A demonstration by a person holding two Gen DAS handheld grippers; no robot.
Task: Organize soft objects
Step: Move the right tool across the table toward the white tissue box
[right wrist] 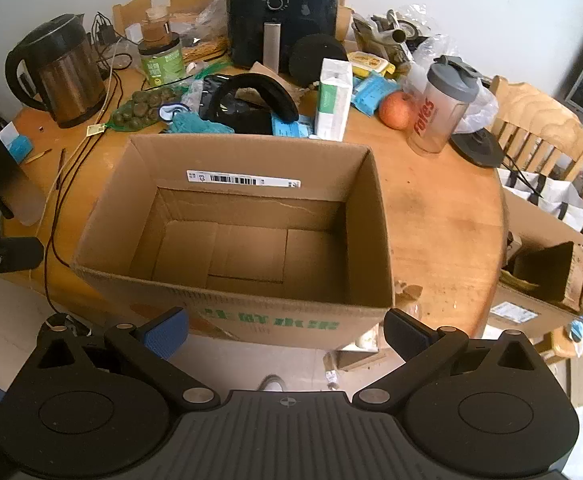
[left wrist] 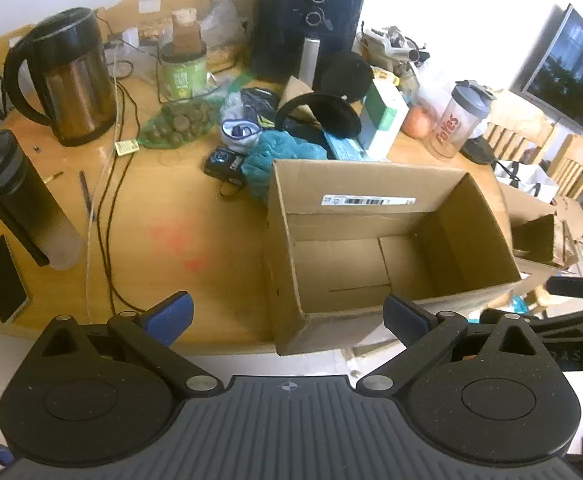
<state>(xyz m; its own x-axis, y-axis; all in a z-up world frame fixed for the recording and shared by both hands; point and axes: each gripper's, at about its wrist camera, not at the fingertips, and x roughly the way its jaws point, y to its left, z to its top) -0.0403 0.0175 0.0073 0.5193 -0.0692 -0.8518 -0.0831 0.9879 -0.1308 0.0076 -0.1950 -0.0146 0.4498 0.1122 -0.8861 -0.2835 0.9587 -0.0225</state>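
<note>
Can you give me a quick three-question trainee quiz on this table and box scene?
1. True or false: the cardboard box already holds soft things.
2. Which lies right behind the box's far wall: A) teal cloth, B) kettle, C) phone?
3. Fill in: both the left gripper and the right gripper have their fingers ____.

Key: 1 false, the box is empty; 2 A; 3 open, nothing between them.
</note>
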